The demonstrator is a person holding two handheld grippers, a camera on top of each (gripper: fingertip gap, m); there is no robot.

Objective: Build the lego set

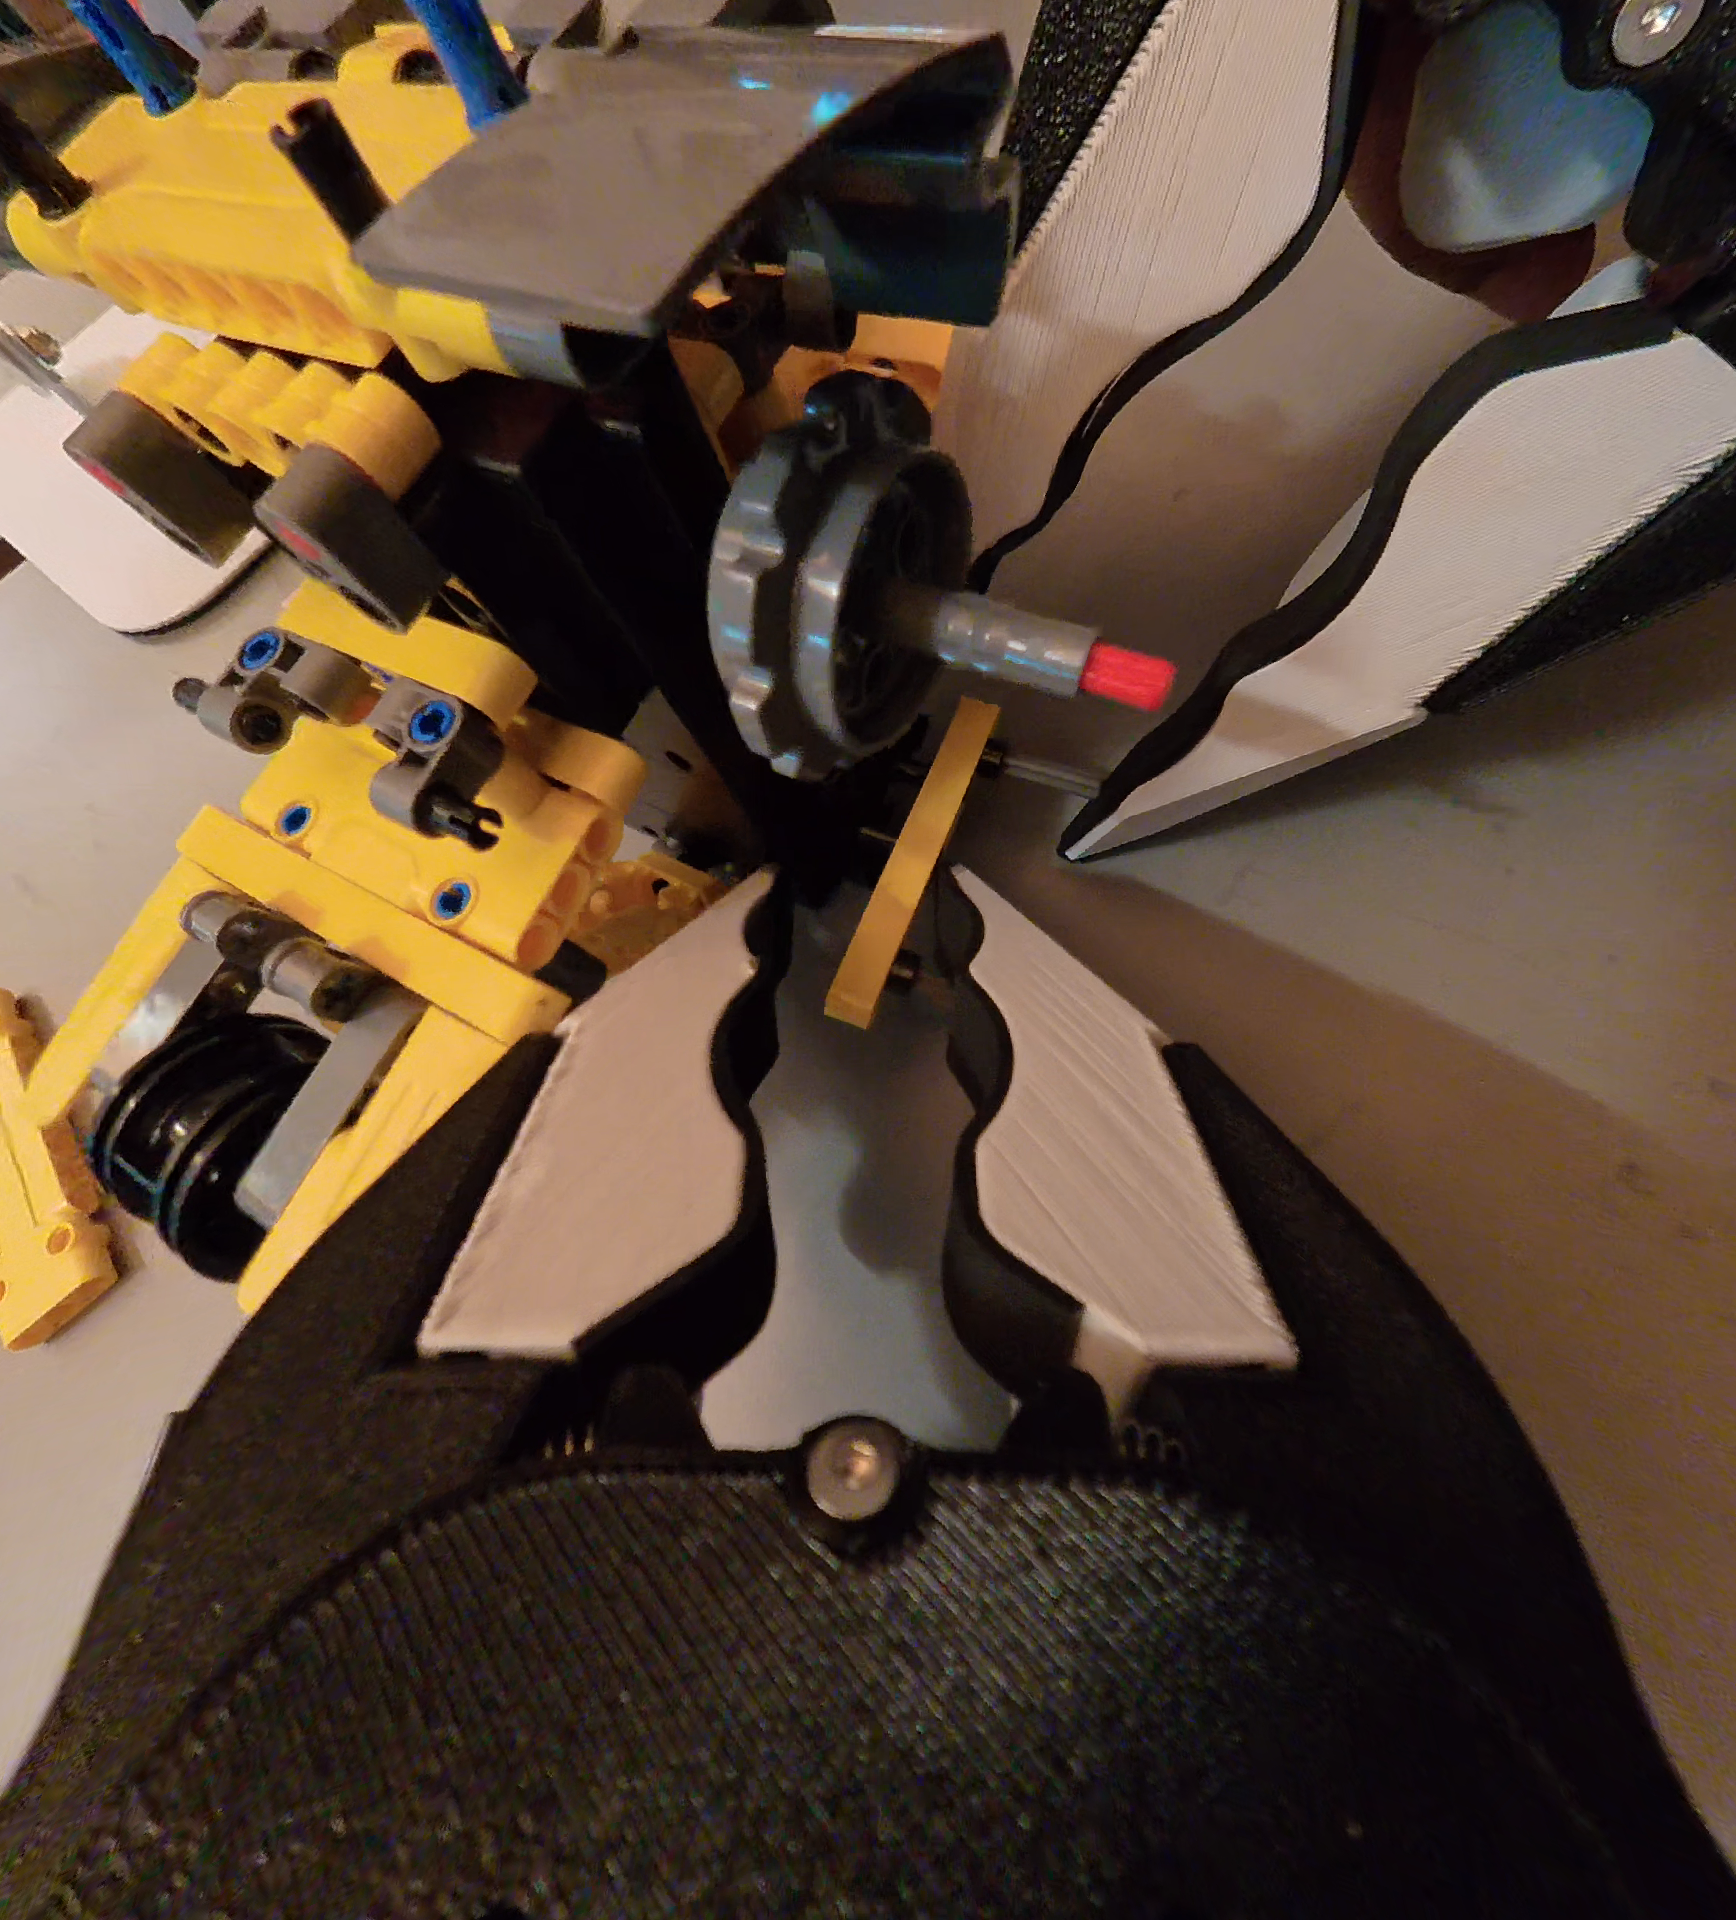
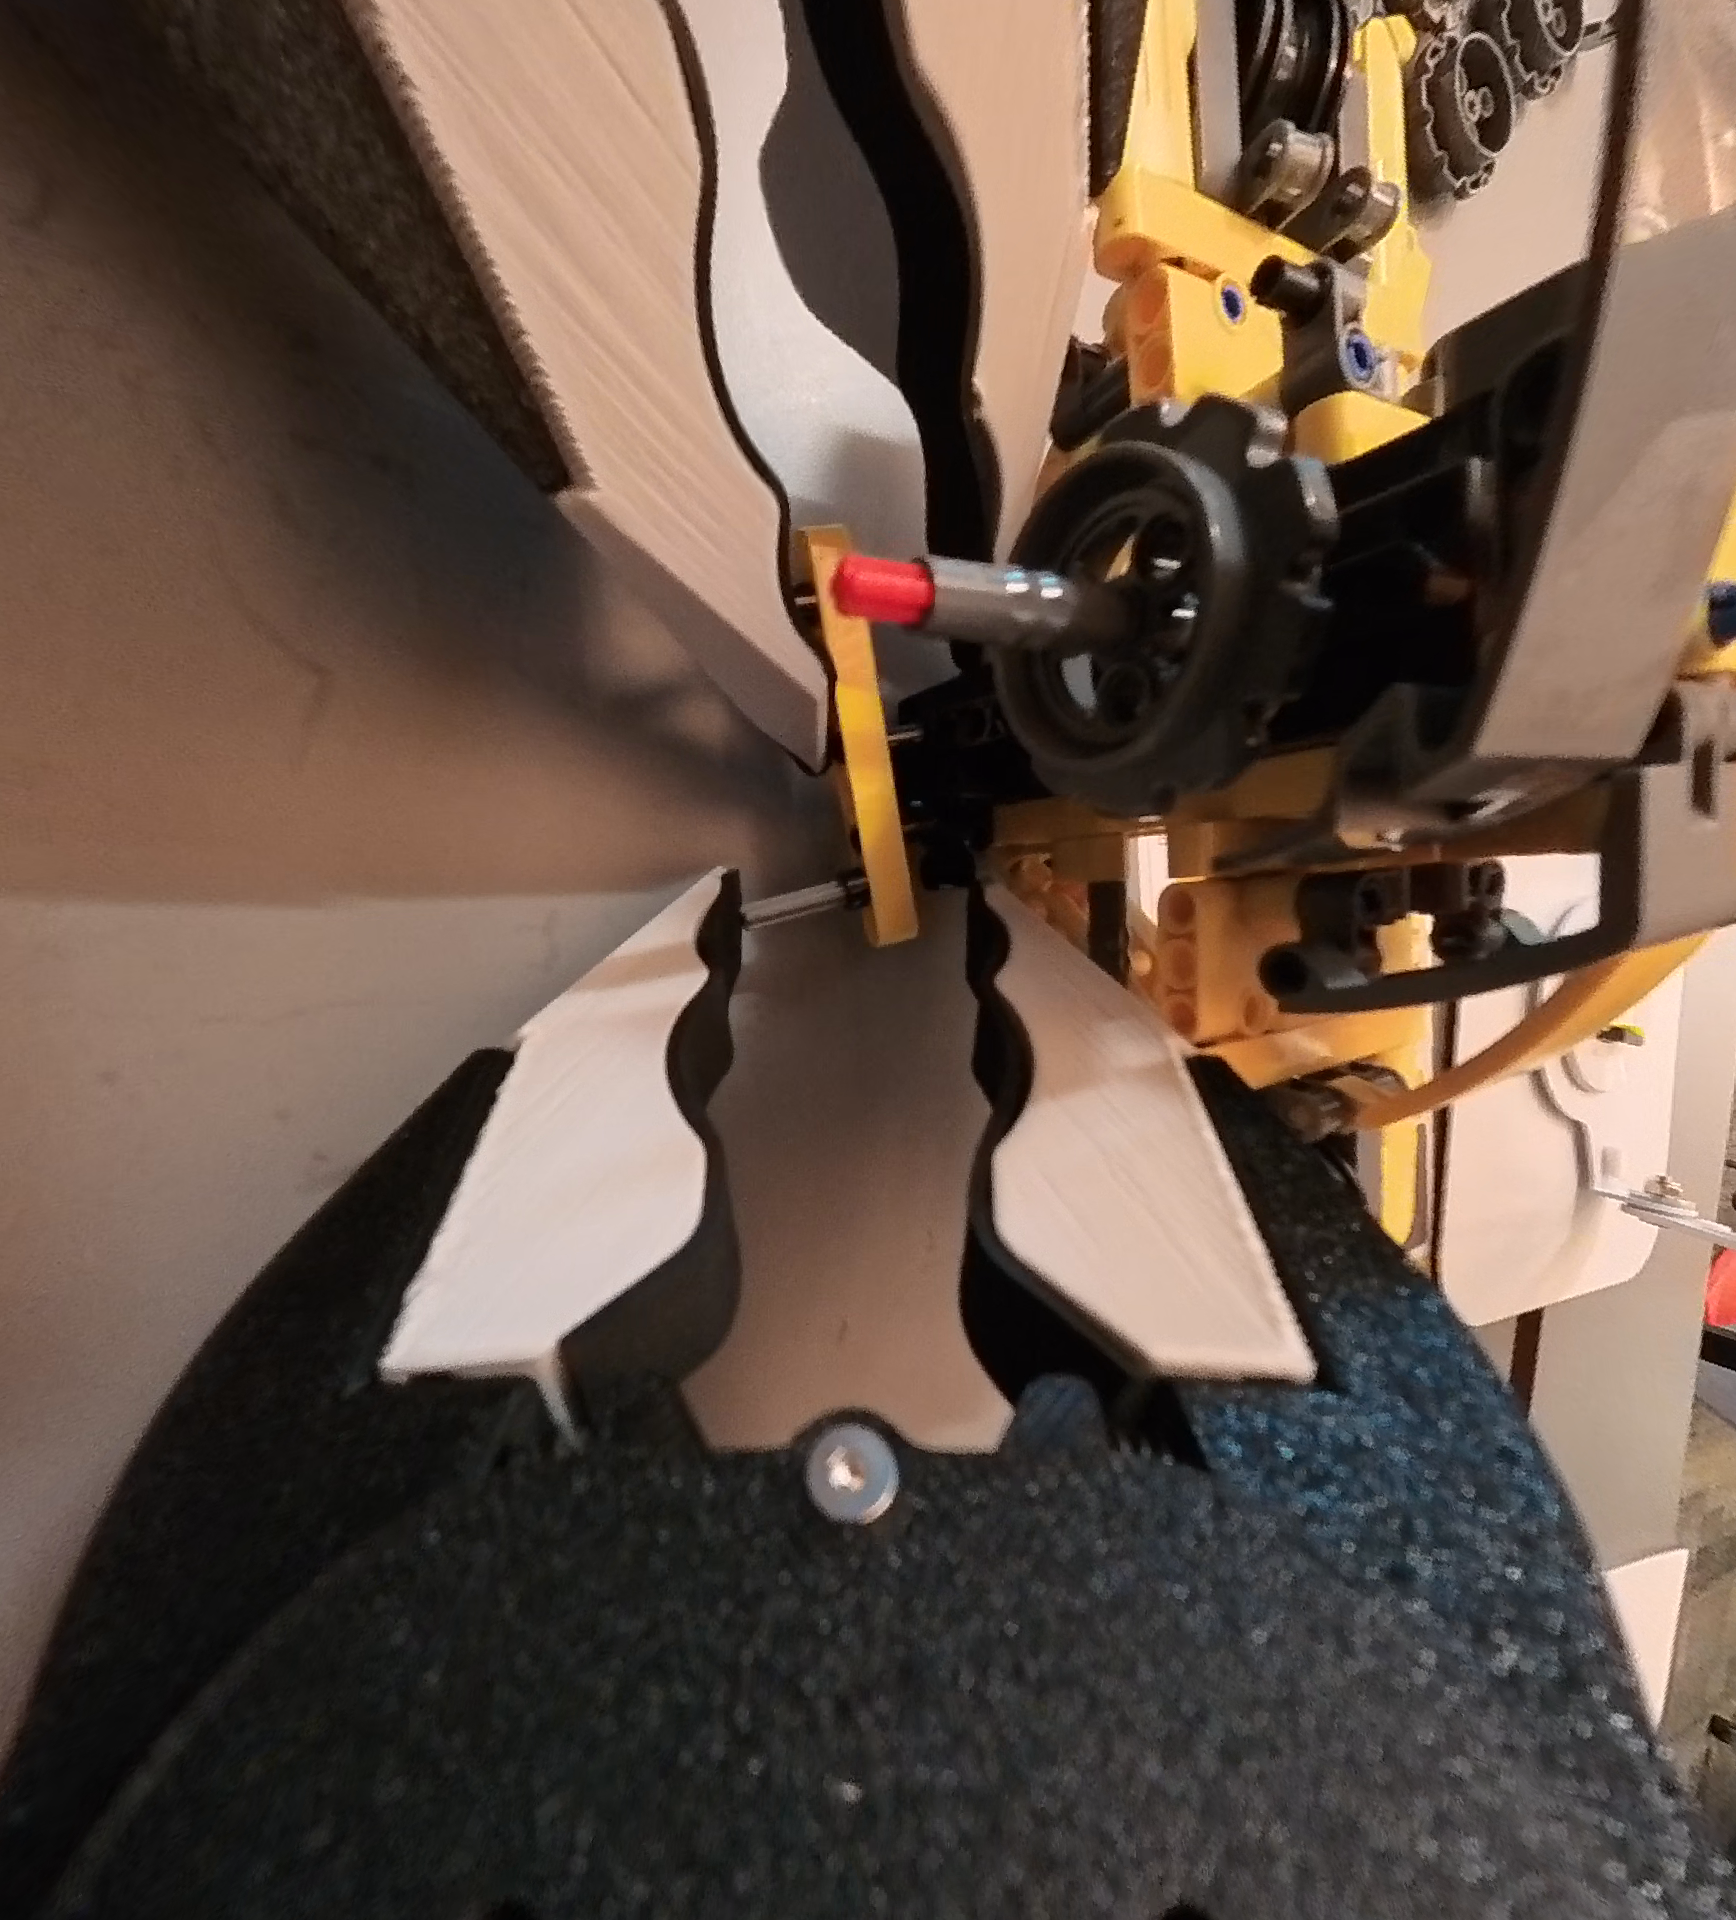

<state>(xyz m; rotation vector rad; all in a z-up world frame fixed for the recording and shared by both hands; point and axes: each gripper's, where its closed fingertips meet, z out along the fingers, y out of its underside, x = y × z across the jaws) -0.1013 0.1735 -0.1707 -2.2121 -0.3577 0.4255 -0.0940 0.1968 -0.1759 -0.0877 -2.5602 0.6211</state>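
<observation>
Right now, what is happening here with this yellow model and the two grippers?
A person works on a yellow and black brick-built vehicle model on a pale table with two handheld grippers. The left gripper has its fingers on either side of a thin yellow beam at the model's end, just below a grey wheel whose axle has a red tip. The right gripper is open at the same beam from the other side, near a small protruding pin. A loose yellow piece lies nearby.
</observation>
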